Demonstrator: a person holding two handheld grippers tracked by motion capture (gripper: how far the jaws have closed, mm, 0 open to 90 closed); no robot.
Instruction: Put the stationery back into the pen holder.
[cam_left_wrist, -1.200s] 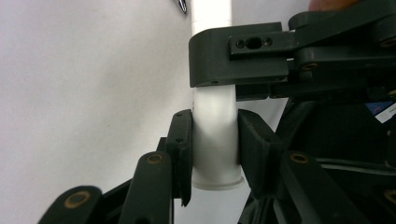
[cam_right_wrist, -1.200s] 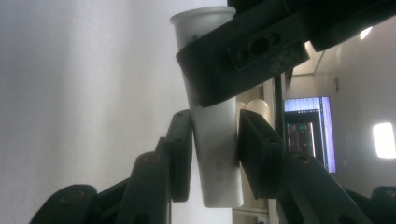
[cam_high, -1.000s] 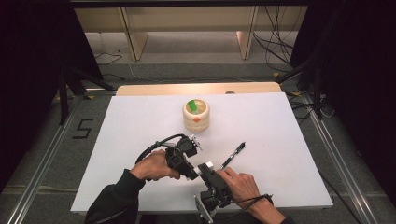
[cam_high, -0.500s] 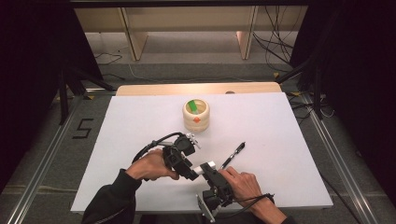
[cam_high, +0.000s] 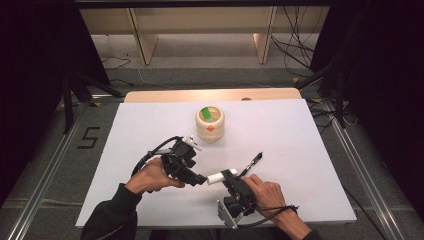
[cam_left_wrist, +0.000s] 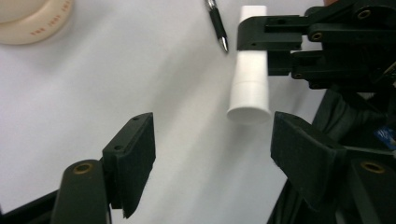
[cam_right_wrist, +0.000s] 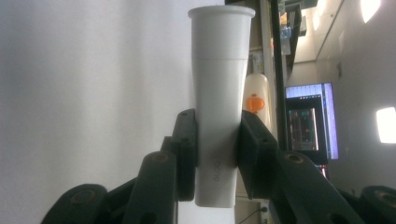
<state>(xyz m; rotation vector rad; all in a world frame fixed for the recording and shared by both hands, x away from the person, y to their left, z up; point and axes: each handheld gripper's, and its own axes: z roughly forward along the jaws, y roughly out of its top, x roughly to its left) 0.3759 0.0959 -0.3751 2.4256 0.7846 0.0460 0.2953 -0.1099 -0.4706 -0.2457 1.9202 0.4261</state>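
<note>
A white tapered tube (cam_right_wrist: 219, 70) lies level just above the white table, and my right gripper (cam_right_wrist: 218, 135) is shut on its narrow end. In the high view the tube (cam_high: 216, 177) points left from the right gripper (cam_high: 228, 176) toward my left gripper (cam_high: 200, 179). The left gripper (cam_left_wrist: 212, 140) has just been opening its jaws. They now stand wide, with the tube's wide end (cam_left_wrist: 250, 93) just ahead of their tips and untouched. A black pen (cam_high: 252, 161) lies on the table right of the tube.
A cream round container (cam_high: 209, 123) with a green piece on top and an orange mark on its side stands at the table's (cam_high: 310, 135) middle back. It shows at the top left of the left gripper view (cam_left_wrist: 32, 18). Both forearms enter from the front edge.
The left gripper's jaws have opened off the tube's end, and the left hand has drawn back a little to the left. The right hand and the tube have stayed in place.
</note>
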